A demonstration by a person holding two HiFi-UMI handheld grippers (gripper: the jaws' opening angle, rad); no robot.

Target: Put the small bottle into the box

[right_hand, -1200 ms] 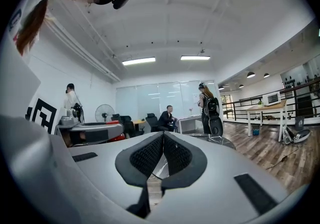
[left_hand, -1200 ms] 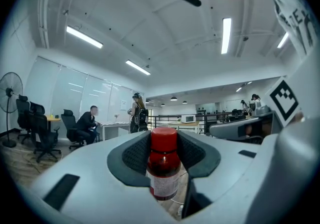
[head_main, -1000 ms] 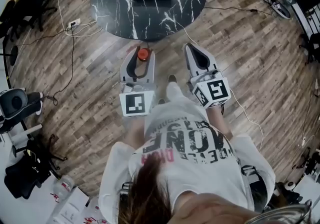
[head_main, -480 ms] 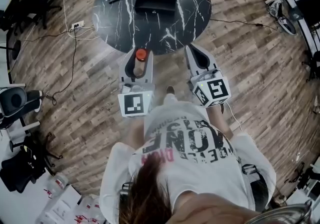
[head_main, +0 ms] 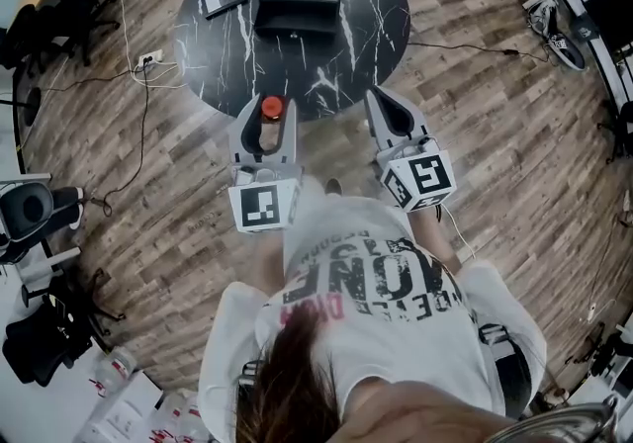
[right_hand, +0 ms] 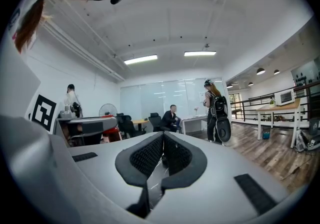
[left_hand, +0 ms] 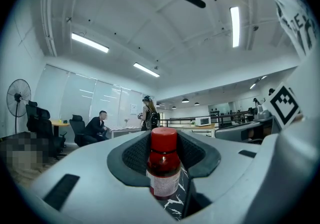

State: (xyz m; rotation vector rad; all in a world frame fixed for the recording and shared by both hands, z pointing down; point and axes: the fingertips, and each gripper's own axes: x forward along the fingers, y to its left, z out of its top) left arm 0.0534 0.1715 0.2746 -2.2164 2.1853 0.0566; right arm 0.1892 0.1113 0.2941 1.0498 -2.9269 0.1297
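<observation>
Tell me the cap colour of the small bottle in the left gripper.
Red: the round cap of the small dark bottle shows best in the left gripper view.

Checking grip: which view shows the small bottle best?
Left gripper view: small bottle upright, label visible, held by the left gripper. Head view shows mostly its red cap; right gripper view, a small red patch.

The head view looks steeply down from above the person (head_main: 366,303) onto the left gripper (head_main: 266,103), the right gripper (head_main: 380,97) and the round tabletop (head_main: 227,45). Each gripper view sits low behind its own fingers (left_hand: 131,157) and faces level. Both show a seated person (right_hand: 172,117). The bottle (head_main: 271,123) appears close up in the left gripper view.
</observation>
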